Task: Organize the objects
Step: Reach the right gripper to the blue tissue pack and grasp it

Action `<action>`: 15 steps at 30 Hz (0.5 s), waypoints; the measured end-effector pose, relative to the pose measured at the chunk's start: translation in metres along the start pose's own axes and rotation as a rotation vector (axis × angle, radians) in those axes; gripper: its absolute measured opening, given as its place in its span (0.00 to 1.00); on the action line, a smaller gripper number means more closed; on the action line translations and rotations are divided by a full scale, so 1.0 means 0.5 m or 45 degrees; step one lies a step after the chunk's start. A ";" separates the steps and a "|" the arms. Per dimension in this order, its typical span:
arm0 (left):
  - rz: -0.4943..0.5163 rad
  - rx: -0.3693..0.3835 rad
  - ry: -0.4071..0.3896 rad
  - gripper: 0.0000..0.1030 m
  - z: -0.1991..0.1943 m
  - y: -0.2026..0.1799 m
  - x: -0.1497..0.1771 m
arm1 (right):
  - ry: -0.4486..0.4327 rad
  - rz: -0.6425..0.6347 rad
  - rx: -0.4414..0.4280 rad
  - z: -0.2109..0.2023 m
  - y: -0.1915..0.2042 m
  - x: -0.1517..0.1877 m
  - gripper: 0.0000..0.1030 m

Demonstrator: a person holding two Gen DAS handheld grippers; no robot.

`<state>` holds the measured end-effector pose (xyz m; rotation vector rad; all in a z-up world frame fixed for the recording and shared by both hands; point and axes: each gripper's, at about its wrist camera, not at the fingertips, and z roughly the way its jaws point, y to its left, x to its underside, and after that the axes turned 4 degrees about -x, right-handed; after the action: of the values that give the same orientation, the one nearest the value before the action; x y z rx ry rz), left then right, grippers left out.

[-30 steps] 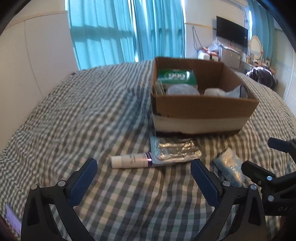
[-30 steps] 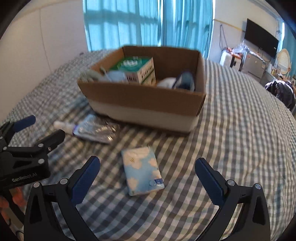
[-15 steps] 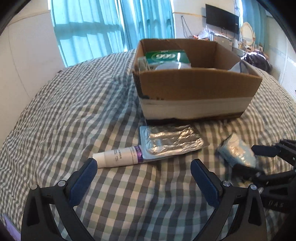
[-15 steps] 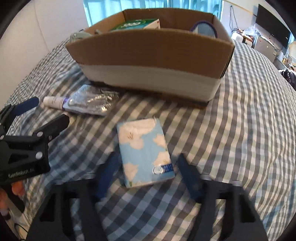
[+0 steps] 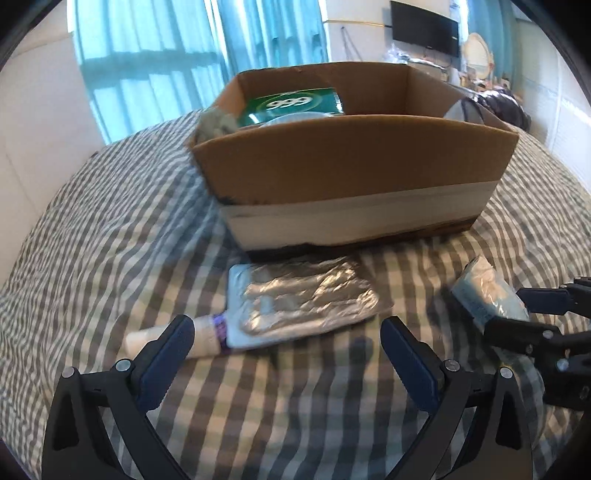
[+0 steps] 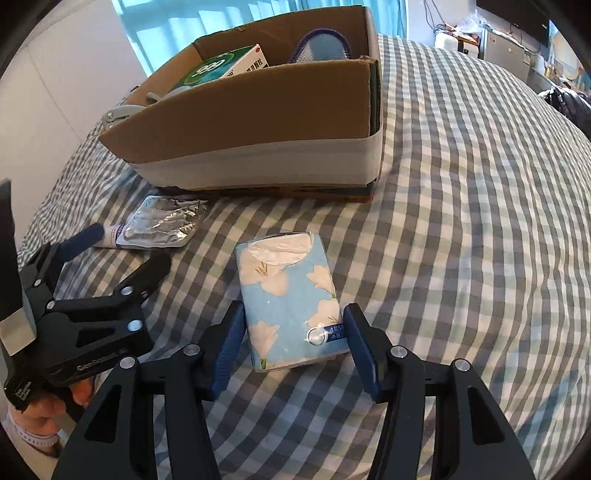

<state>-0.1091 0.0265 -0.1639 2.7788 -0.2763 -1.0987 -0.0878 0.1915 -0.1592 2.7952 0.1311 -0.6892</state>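
Fingers [image 6: 227, 338] astride tissue pack [image 6: 291, 299]

This is a bedroom in a home. A bed covered in a grey-and-white checked sheet [image 6: 461, 221] fills most of both views, its surface soft and rumpled. At about 11 o'clock in the left wrist view, long teal curtains [image 5: 177, 55] hang before a bright window. At about 1 o'clock, a flat black television [image 5: 424, 27] is mounted on a pale wall, with a round mirror [image 5: 478, 46] beside it and a cluttered dresser top below. A dark bag or bundle [image 6: 565, 99] lies at the bed's far edge at about 2 o'clock in the right wrist view. Plain white wall panels [image 6: 48, 74] stand at 10 o'clock.
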 end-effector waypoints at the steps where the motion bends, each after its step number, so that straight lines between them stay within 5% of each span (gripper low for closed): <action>1: 0.023 -0.015 -0.011 1.00 0.003 -0.008 -0.001 | 0.000 0.002 0.001 -0.001 0.001 0.000 0.53; 8: 0.038 0.001 -0.018 0.94 0.043 -0.001 -0.022 | 0.001 0.001 0.008 -0.001 0.004 -0.005 0.53; 12: 0.013 0.046 -0.002 0.54 0.045 0.013 -0.027 | 0.007 -0.005 0.015 0.004 0.009 -0.006 0.53; 15: 0.036 0.082 -0.004 0.37 0.026 0.007 -0.028 | 0.014 0.017 -0.014 0.008 0.007 -0.009 0.53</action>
<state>-0.1285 0.0254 -0.1636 2.8202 -0.3564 -1.1070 -0.0930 0.1871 -0.1598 2.7869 0.1183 -0.6682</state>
